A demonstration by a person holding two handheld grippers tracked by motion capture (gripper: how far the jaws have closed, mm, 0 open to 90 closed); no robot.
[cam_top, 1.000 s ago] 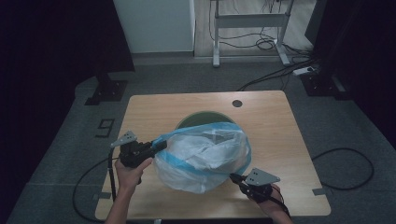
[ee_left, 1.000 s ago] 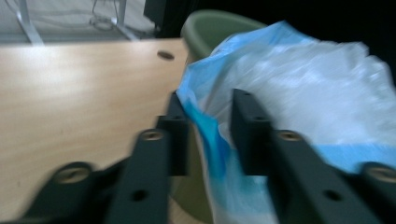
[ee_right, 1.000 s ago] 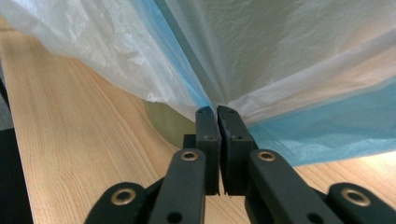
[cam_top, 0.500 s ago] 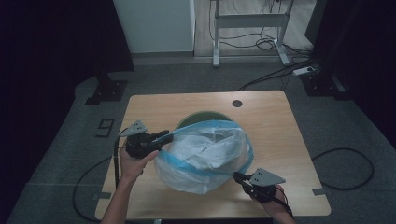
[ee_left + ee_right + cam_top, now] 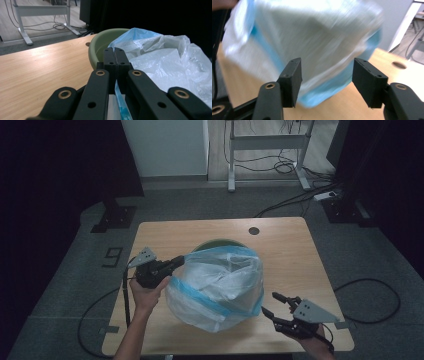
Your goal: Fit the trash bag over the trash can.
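Filling the middle of the light wooden table (image 5: 300, 250), a crumpled translucent white plastic bag with a blue rim band (image 5: 217, 287) bulges over a round pale green bin (image 5: 100, 46), whose rim shows toward the far edge. A small dark round hole (image 5: 254, 230) sits near the table's far right corner. The left gripper (image 5: 176, 262), near the left edge, has its jaws pinched together on the bag's blue band. The right gripper (image 5: 276, 303), near the front right corner, stands wide apart, just beside the bag without touching it.
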